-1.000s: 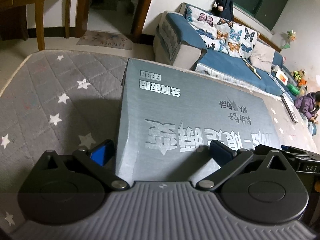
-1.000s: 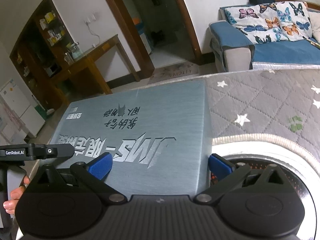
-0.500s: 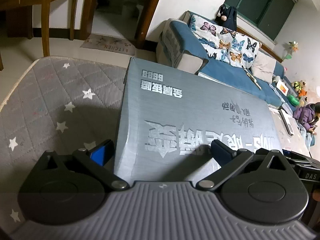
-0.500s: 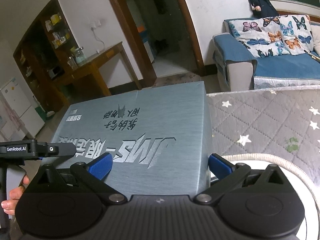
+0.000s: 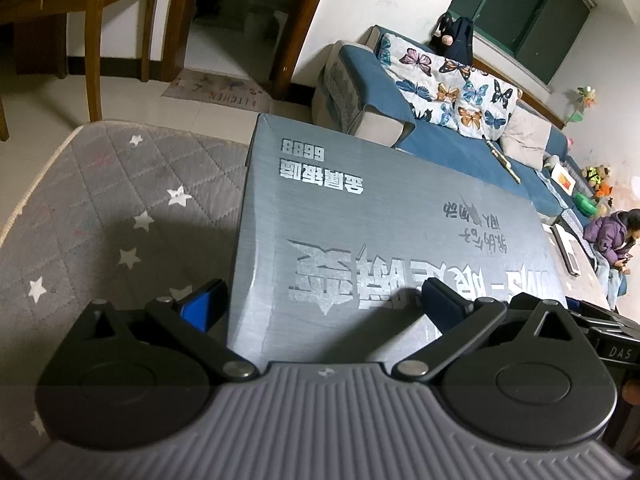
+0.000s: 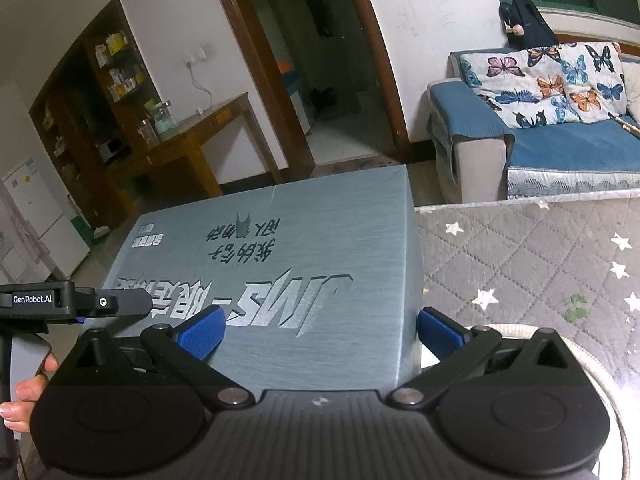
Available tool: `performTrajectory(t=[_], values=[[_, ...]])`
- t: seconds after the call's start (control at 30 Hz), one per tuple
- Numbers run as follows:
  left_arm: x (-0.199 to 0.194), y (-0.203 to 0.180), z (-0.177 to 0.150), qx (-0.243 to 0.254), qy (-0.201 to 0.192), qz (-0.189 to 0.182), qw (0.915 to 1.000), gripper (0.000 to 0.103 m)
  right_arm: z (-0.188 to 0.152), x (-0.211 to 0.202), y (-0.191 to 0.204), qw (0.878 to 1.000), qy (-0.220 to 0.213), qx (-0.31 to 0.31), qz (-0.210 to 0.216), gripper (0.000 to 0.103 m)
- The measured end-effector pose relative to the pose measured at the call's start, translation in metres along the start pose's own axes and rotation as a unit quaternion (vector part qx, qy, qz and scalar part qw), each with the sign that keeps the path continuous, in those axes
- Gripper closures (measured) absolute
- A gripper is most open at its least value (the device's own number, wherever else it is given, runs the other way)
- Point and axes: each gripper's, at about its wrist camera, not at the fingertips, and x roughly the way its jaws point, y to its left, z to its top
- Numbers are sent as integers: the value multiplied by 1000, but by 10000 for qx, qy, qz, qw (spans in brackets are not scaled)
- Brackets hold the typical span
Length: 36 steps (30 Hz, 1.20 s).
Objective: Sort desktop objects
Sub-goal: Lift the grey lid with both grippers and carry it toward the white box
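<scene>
A large grey box [image 5: 380,220] with silver lettering is held up above the grey star-patterned mat [image 5: 100,208]. My left gripper [image 5: 320,304] is shut on the box's near left corner, one blue finger on each side of the edge. My right gripper [image 6: 320,326] is shut on the box [image 6: 304,248] at its near right corner, fingers straddling the edge. The left gripper's body [image 6: 60,304] and a hand show at the left of the right wrist view. The box's underside is hidden.
The star-patterned mat [image 6: 540,264] covers the table, with a round white-rimmed object [image 6: 600,360] at the right. Beyond stand a blue sofa [image 5: 460,132] with butterfly cushions, a wooden table [image 6: 188,148] and a doorway. A person in purple [image 5: 612,236] sits far right.
The box has risen with both grippers: more of the room and floor shows beyond it, and the mat sits lower in both views. Both grips are unchanged.
</scene>
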Motion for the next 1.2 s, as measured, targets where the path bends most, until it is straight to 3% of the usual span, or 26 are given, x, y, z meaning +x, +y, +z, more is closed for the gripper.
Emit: performTrajectory(t=[0.23, 0.57, 0.87, 1.2], values=[[-40, -14, 4, 22, -132, -47, 9999, 0, 8, -28, 17, 9998, -130, -119, -33, 0], [-118, -40, -26, 141, -255, -83, 9995, 0, -2, -92, 45, 9997, -167, -160, -78, 0], [-186, -50, -89, 146, -232, -140, 9995, 0, -43, -161, 72, 9994, -179, -251, -158, 0], [-248, -50, -183, 104, -151, -93, 9998, 0, -116, -226, 97, 9993, -148, -309, -133, 0]])
